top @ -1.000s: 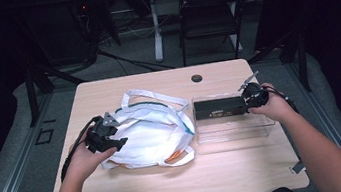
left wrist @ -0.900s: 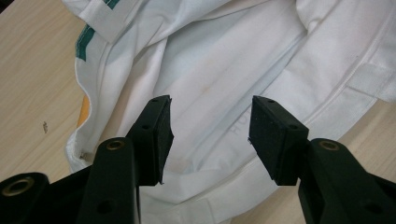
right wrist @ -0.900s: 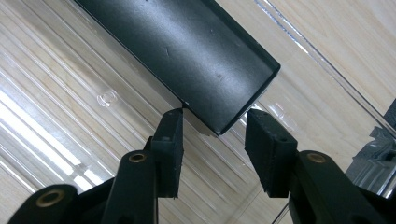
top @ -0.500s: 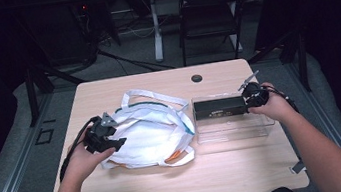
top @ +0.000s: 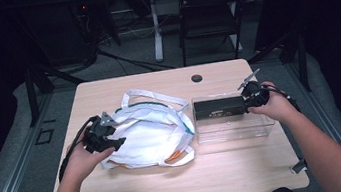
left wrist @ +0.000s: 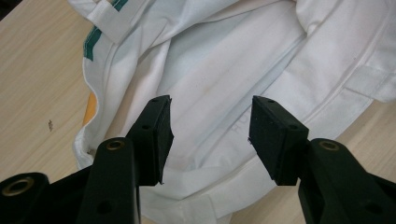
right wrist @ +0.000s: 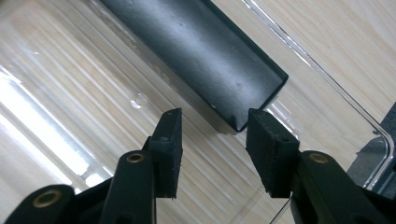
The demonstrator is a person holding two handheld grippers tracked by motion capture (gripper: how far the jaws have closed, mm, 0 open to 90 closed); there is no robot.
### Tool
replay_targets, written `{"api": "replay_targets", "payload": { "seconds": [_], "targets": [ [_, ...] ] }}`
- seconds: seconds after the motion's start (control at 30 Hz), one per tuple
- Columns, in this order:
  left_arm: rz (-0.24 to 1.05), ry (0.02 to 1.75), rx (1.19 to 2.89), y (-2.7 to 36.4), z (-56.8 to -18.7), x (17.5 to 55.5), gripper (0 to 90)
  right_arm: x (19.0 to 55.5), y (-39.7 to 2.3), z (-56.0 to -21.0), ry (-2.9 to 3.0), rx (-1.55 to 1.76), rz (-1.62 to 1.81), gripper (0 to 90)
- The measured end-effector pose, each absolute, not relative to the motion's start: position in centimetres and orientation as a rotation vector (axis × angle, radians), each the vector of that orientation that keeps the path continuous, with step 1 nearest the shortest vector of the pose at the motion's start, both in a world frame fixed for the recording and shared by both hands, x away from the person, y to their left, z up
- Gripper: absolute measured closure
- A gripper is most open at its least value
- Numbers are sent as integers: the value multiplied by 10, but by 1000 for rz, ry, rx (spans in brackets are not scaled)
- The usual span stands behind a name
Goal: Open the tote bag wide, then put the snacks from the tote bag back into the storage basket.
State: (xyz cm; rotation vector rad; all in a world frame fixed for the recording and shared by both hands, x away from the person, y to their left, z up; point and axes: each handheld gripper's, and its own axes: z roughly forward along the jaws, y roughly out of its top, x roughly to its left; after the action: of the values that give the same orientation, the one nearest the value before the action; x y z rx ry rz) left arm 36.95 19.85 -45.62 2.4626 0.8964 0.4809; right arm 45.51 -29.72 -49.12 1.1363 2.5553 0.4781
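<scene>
Both grippers spread, nothing pinched.
Left gripper hovers over the white bag; right gripper sits at the black box in the clear tray.

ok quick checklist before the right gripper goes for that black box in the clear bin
1. Right gripper jaws apart: ok.
2. Black box end lined up between the jaws: not ok, its corner sits toward one pad, not centred.
3. Pads pressing the box: not ok, no grip yet.
4. Clear bin flat on the table: ok.
5. Left gripper open over the white bag, not clamping: ok.
6. Bag mouth open for the box: cannot tell.
</scene>
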Motion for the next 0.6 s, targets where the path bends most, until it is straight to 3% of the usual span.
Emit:
{"api": "replay_targets", "payload": {
  "seconds": [0.17,0.6],
  "targets": [
    [482,895,2462,198,-456,371,491,447,-292,-479,2543,1173,524,656],
    [483,896,2456,200,-454,371,491,430,-277,-462,2528,1139,548,720]
  ]
}}
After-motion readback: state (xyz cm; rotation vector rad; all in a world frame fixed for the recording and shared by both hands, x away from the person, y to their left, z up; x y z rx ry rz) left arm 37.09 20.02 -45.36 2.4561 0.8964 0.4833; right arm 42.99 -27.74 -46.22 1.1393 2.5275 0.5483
